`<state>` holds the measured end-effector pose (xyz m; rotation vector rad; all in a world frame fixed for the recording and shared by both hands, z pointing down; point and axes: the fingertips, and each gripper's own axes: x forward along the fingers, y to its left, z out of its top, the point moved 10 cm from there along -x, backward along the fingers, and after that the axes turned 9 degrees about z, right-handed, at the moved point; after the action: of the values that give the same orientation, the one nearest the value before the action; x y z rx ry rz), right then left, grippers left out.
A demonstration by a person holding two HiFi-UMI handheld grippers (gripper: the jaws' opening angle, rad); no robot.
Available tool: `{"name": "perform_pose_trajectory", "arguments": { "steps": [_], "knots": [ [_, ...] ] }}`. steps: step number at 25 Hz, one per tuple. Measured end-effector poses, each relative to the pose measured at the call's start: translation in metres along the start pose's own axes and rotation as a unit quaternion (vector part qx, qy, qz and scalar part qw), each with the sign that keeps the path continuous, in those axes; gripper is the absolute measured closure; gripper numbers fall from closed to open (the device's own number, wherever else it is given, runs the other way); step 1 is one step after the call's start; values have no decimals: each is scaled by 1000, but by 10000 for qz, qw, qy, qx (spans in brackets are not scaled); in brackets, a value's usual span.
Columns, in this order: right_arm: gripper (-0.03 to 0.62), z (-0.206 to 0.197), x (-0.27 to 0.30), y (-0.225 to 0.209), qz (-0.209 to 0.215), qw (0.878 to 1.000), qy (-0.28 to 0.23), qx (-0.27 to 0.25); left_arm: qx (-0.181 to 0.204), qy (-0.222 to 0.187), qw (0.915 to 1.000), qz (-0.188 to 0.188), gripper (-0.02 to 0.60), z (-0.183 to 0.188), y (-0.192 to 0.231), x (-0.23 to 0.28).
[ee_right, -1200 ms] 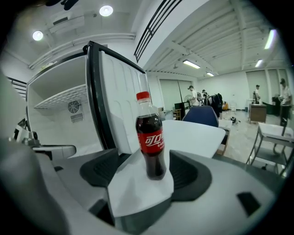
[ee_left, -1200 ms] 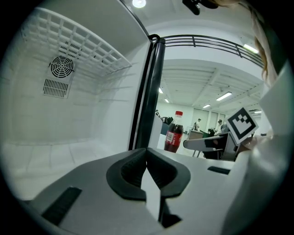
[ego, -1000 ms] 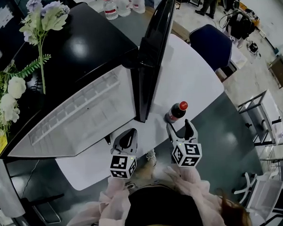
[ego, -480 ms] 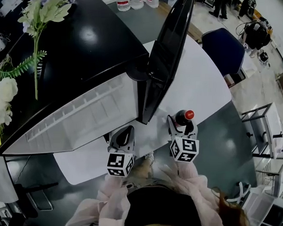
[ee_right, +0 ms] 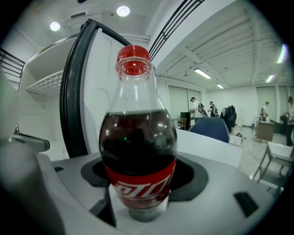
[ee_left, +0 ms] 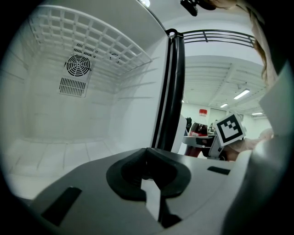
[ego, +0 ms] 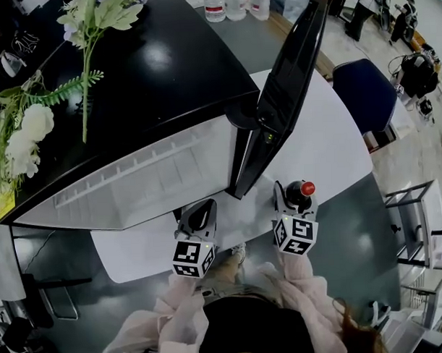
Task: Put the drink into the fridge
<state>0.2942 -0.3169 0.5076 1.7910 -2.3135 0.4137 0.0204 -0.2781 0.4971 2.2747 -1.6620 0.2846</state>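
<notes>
The cola bottle (ee_right: 138, 137) stands upright on the white table (ego: 328, 147), long axis vertical and red cap up. Its red label band wraps the lower body below the dark drink. It is outside the fridge (ego: 152, 80), just beside the near edge of the open black door (ego: 287, 90).

The right gripper (ego: 294, 203) reaches in roughly level with one jaw on each side of the bottle. Its jaws have just been closing, and they now sit wide but snug against the bottle's lower body, the base resting on the table between them.

The left gripper (ego: 204, 209) is near the right one, on the other side of the door's edge, and faces the fridge's white interior (ee_left: 69, 114). Its jaws are drawn together with only a thin slit behind the tips, and it holds nothing. Inside, a white wire shelf (ee_left: 92, 41) hangs high, with a round fan vent (ee_left: 76, 66) on the back wall.

White artificial flowers (ego: 31, 135) lie on the fridge's glossy black top — well apart from the bottle. A blue chair (ego: 370, 94) stands beyond the table's far edge.
</notes>
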Motion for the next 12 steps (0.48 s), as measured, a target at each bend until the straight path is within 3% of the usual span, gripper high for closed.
{"name": "perform_pose_trajectory", "arguments": {
  "steps": [12],
  "knots": [
    [283, 1, -3, 1, -33, 10000, 51, -4, -35, -68, 9999, 95, 572, -1, 9, -16]
  ]
}}
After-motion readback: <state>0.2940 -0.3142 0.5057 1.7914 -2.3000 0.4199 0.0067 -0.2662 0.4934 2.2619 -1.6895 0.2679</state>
